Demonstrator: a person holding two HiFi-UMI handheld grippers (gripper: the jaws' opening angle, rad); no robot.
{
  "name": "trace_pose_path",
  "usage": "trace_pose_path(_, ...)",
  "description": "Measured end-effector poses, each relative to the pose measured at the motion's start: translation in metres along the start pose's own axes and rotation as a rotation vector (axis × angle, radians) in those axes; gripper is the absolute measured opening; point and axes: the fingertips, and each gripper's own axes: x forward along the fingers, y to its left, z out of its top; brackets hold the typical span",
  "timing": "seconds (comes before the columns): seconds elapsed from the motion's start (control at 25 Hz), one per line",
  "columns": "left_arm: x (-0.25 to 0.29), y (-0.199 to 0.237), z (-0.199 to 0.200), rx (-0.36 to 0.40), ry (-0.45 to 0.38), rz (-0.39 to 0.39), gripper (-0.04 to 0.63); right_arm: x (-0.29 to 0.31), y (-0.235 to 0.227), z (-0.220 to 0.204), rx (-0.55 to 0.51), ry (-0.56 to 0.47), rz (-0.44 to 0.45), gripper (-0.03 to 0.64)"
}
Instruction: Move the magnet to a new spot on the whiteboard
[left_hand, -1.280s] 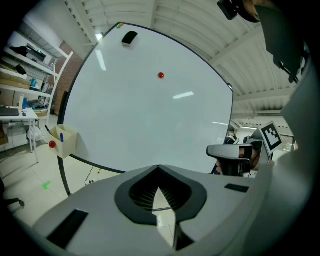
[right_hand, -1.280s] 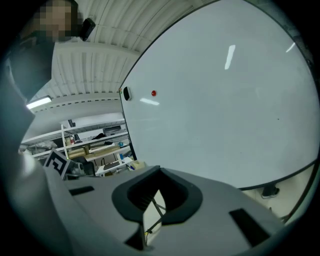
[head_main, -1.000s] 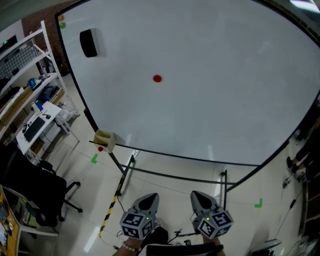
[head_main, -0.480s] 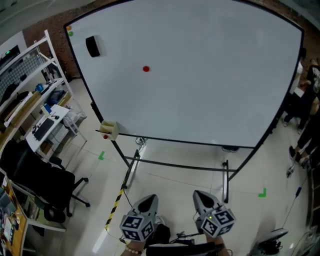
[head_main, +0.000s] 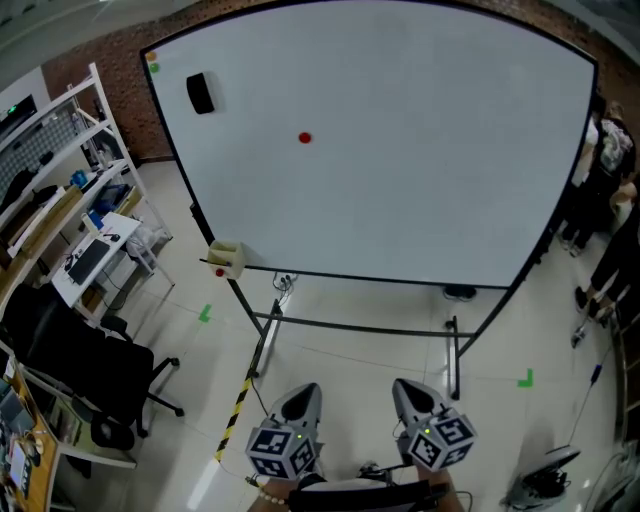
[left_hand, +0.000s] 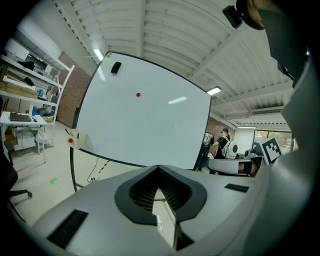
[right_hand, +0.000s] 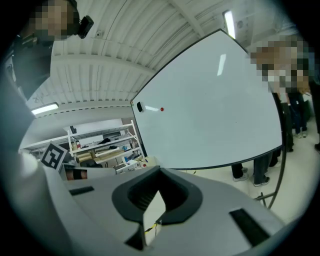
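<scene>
A small red magnet (head_main: 305, 138) sticks to the upper left part of the big whiteboard (head_main: 400, 170); it also shows in the left gripper view (left_hand: 138, 94) and the right gripper view (right_hand: 161, 109). Both grippers hang low at the bottom of the head view, far short of the board. My left gripper (head_main: 303, 396) and my right gripper (head_main: 407, 392) point toward the board, side by side. Each one's jaws are shut with nothing between them, as the left gripper (left_hand: 159, 168) and the right gripper (right_hand: 160, 170) show in their own views.
A black eraser (head_main: 200, 93) sits near the board's top left corner. A small box (head_main: 226, 258) hangs at its lower left corner. The board's stand (head_main: 350, 330) crosses the floor ahead. Shelves (head_main: 55, 130), a desk (head_main: 85, 255) and a black chair (head_main: 70, 370) stand left; people (head_main: 605, 170) stand right.
The board has shrunk and slid up in the head view, so more floor shows below it. Both grippers stay shut at the bottom edge. The magnet keeps its place on the board.
</scene>
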Motion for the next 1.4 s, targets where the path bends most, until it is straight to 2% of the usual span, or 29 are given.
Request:
trace_pose_path(0.4, -0.009, 0.030, 0.030, 0.066, -0.028, -0.064, 0.002, 0.028, 0.047, 0.008, -0.037, -0.041, -0.024, 0.008)
trace_pose_path(0.68, -0.017, 0.053, 0.036, 0.054, -0.042, -0.076, 0.002, 0.043, 0.068, 0.007, -0.106, -0.025, -0.039, 0.008)
trace_pose_path(1.4, -0.016, 0.066, 0.034, 0.025, -0.042, -0.088, 0.002, 0.049, 0.073, 0.012, -0.116, -0.030, -0.060, 0.008)
